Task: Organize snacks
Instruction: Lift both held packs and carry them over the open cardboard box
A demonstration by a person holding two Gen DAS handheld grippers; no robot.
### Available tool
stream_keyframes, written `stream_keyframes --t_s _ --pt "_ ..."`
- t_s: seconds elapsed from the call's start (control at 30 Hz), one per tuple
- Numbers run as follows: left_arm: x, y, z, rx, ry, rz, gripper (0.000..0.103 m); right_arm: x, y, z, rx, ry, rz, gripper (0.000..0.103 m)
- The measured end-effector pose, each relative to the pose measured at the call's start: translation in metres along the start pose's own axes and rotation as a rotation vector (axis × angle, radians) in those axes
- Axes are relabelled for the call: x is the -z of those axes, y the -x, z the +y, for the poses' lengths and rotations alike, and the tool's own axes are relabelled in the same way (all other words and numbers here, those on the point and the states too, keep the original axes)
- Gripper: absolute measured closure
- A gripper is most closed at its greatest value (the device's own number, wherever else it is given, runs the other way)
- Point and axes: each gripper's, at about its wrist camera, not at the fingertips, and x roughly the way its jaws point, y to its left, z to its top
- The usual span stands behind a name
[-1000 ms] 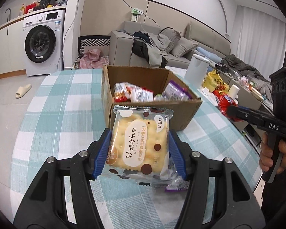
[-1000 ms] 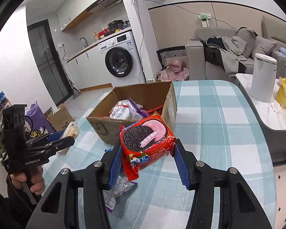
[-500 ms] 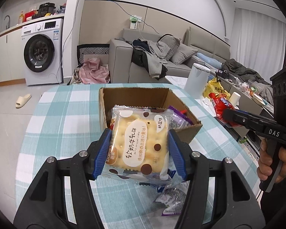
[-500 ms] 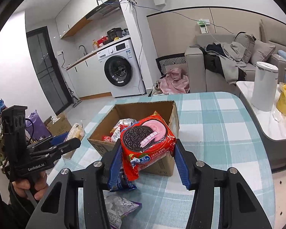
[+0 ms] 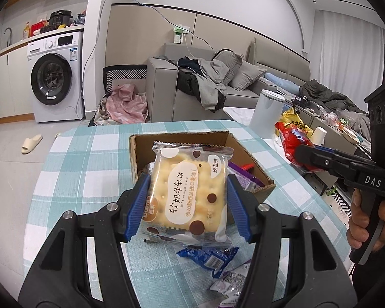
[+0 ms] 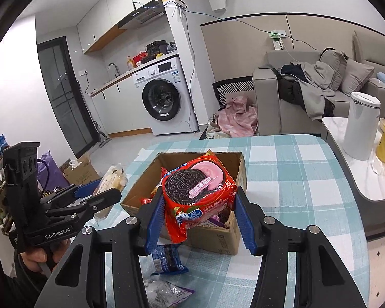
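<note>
Left gripper (image 5: 187,205) clamps a cracker packet (image 5: 186,195); right gripper (image 6: 199,217) clamps a red Oreo pack (image 6: 197,192). Both are held above the open cardboard box (image 6: 213,238) on the checked table (image 6: 290,184)

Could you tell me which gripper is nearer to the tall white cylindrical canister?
Right. The tall white cylindrical canister stands ahead-right of the right gripper; the left gripper is farther left.

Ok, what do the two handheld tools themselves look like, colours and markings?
Both match: black frames, silver bolts, ribbed blue pads. The left tool reads "GenRobot.AI" in white; the right tool reads "DAS". Each has a black block with round holes on top. Bare hands, dark sleeves.
</note>
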Motion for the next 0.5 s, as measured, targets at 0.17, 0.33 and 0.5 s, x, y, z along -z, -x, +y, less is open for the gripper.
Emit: stream_keyframes --t_s 0.17,0.33,0.5 --pt "-0.006 -0.010 0.001 -0.001 0.000 0.009 0.046 -0.005 -0.007 0.002 -0.003 0.002 0.004 0.051" --pt "-0.010 -0.022 0.003 -0.010 0.003 0.019 0.046 -0.010 -0.018 0.000 -0.003 -0.003 0.013 0.051" --pt "-0.014 -0.036 0.007 -0.025 0.001 0.028 0.046 -0.015 -0.025 -0.001 -0.011 -0.009 0.020 0.051"
